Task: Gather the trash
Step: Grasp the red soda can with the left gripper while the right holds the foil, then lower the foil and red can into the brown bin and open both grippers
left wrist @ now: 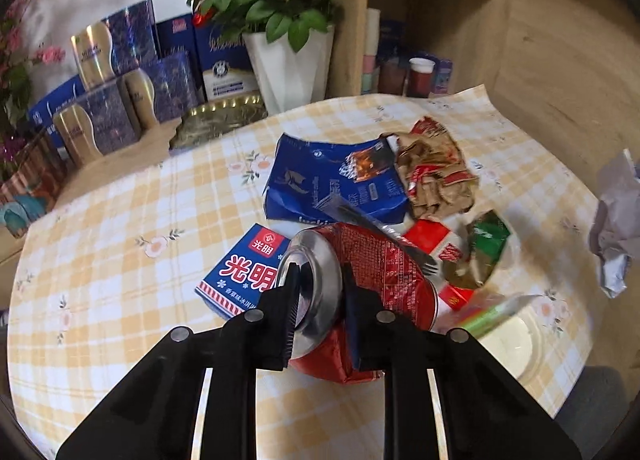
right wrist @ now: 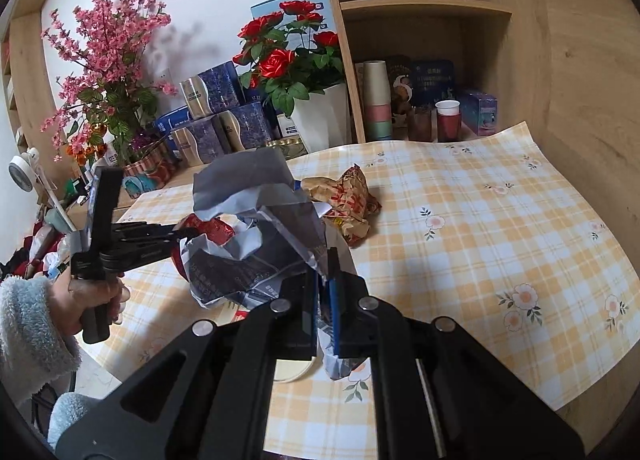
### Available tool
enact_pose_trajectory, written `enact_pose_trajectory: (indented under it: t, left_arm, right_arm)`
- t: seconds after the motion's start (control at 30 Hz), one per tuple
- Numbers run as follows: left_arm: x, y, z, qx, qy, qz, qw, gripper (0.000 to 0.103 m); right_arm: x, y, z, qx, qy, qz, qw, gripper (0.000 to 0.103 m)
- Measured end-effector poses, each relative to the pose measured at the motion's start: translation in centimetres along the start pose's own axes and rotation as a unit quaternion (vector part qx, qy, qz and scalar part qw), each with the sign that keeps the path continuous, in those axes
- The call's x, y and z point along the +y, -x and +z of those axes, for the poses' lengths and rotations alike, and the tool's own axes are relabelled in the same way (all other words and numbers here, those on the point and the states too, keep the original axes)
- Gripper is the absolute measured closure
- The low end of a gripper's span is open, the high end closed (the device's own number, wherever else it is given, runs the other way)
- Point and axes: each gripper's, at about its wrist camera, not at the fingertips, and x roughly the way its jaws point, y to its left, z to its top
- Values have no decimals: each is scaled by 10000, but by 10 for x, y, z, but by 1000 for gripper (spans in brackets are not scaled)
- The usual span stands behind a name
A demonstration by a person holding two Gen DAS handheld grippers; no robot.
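My left gripper (left wrist: 318,300) is shut on a crushed red can (left wrist: 372,280), held above the checked table (left wrist: 120,260). Under and beyond it lie a blue milk carton (left wrist: 240,272), a blue paper bag (left wrist: 332,180), a crumpled brown wrapper (left wrist: 436,172), red packaging (left wrist: 436,240) and a black plastic fork (left wrist: 384,232). My right gripper (right wrist: 324,292) is shut on a crumpled grey-white paper (right wrist: 256,228), held above the table (right wrist: 480,240). That paper shows at the right edge of the left wrist view (left wrist: 616,220). The left gripper with the can (right wrist: 212,230) appears left in the right wrist view, near the brown wrapper (right wrist: 348,200).
A clear bowl (left wrist: 508,324) with green scraps sits right of the can. Behind the table stand a white rose pot (left wrist: 288,64), blue and gold boxes (left wrist: 112,100), a gold tray (left wrist: 220,120) and shelves with cups (right wrist: 448,120). A wooden wall (right wrist: 580,100) bounds the right.
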Motion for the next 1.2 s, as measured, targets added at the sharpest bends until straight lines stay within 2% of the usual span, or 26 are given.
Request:
enact_pose_trajectory:
  t: [0.17,0.3,0.67,0.87,1.2]
  left_arm:
    - [0,41,-2,-273,39,-39,9996,83]
    - [-7,84,-15,-532,0,-101,9985,83]
    - [-26,188,-87,-962,445,-305,9939,83]
    - [-37,228,-134,-972,487,-347,9935,83]
    - [-36,254,-191,-801,590,-383,9943,83]
  right_arm:
    - [10,9,-1,-6,21,72,10000,95]
    - [21,21,-6,5,26,171,9999,95]
    - [53,59,-43,245,124,405,9988,95]
    - [69,66,-82,712,48,671,9952,95]
    - [103,54,-151,1634,120,962,9818,95]
